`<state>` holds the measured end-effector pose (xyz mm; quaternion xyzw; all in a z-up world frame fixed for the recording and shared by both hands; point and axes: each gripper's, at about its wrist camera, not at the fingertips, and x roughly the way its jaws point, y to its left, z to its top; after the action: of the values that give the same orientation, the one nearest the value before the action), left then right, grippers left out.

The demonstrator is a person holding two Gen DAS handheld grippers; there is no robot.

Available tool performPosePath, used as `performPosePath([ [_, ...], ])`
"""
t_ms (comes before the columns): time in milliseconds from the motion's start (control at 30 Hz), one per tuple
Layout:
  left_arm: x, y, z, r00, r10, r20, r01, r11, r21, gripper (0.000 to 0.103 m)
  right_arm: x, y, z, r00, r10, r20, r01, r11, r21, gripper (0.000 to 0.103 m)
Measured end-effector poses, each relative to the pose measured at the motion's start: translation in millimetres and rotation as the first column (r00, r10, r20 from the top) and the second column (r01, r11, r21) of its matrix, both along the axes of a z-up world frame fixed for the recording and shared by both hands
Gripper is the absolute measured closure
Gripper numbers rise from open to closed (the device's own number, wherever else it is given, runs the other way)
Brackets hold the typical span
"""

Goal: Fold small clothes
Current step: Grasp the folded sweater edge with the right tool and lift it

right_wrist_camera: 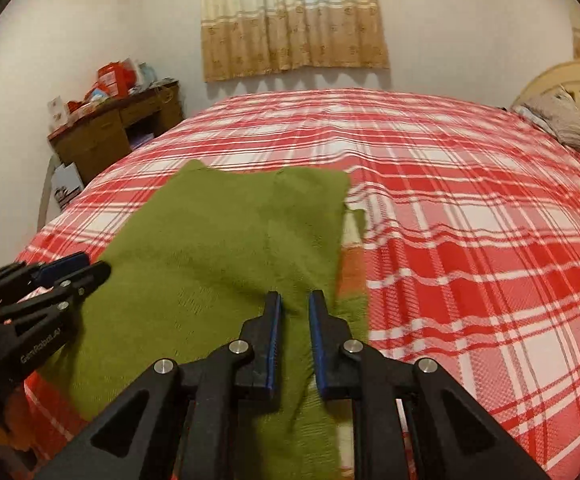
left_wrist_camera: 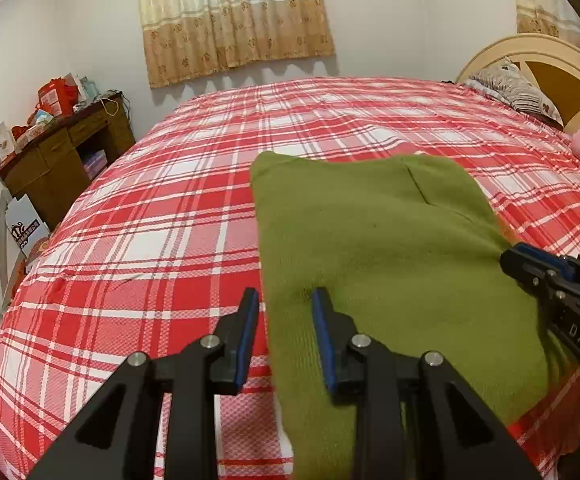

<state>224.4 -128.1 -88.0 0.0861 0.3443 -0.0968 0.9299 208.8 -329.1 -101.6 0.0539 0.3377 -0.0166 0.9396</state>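
a green knitted garment (left_wrist_camera: 378, 248) lies spread flat on a bed covered with a red and white plaid sheet (left_wrist_camera: 162, 240), stretching away from both tools toward the far side of the bed.

the left hand-held gripper (left_wrist_camera: 286, 312), black with blue pads, stands over the garment's left edge: its jaws are parted with a clear gap, one finger above the plaid sheet, the other above the green knit, and nothing is clamped between them. in the right wrist view it (right_wrist_camera: 86, 268) shows at the left border of the garment (right_wrist_camera: 226, 256).

the right hand-held gripper (right_wrist_camera: 295, 312) hovers over the near right part of the garment, just inside its right edge. its jaws are narrowly apart; green fabric shows in the gap, yet the pads do not press on it. in the left wrist view this tool (left_wrist_camera: 514, 256) appears at the garment's right side.

beyond the grippers, a beige patterned curtain (right_wrist_camera: 290, 20) hangs on the wall. to the far left stands a brown wooden counter (left_wrist_camera: 62, 156) piled with red boxes. to the far right a patterned pillow (left_wrist_camera: 514, 88) rests against a cream headboard (left_wrist_camera: 538, 52).
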Motion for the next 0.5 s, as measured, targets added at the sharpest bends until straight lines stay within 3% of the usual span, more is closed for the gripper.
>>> performPosePath([
  [67,0,-1,-1,1.0,0.001,0.006,-0.001,1.0,0.002,0.073,1,-7,-1,1.0,-0.004,0.0,0.004,1.0,0.031,0.088],
  [100,0,-2,-1,1.0,0.002,0.01,-0.002,1.0,0.006,0.073,2,-7,-2,1.0,-0.013,-0.006,0.013,0.999,0.029,0.08],
  [133,0,-3,-2,1.0,0.008,0.014,-0.008,1.0,0.016,0.073,5,-8,-4,0.999,-0.037,-0.026,0.037,0.999,0.021,0.059],
  [233,0,-3,0,1.0,0.013,0.011,-0.013,1.0,0.029,0.07,6,-21,-10,0.997,-0.063,-0.047,0.067,0.993,0.096,0.046],
  [333,0,7,4,0.999,0.034,-0.019,-0.034,0.999,-0.013,0.055,5,-34,-14,0.996,-0.069,-0.047,0.077,0.98,0.186,0.042],
  [400,-1,22,8,0.998,0.037,-0.05,-0.041,0.996,-0.082,0.044,2,-33,-11,0.997,-0.07,-0.027,0.074,0.979,0.187,0.042],
  [500,-1,50,10,0.994,0.034,-0.106,-0.053,0.98,-0.19,0.038,-4,-32,-6,0.998,-0.066,0.013,0.063,0.981,0.186,0.042],
])
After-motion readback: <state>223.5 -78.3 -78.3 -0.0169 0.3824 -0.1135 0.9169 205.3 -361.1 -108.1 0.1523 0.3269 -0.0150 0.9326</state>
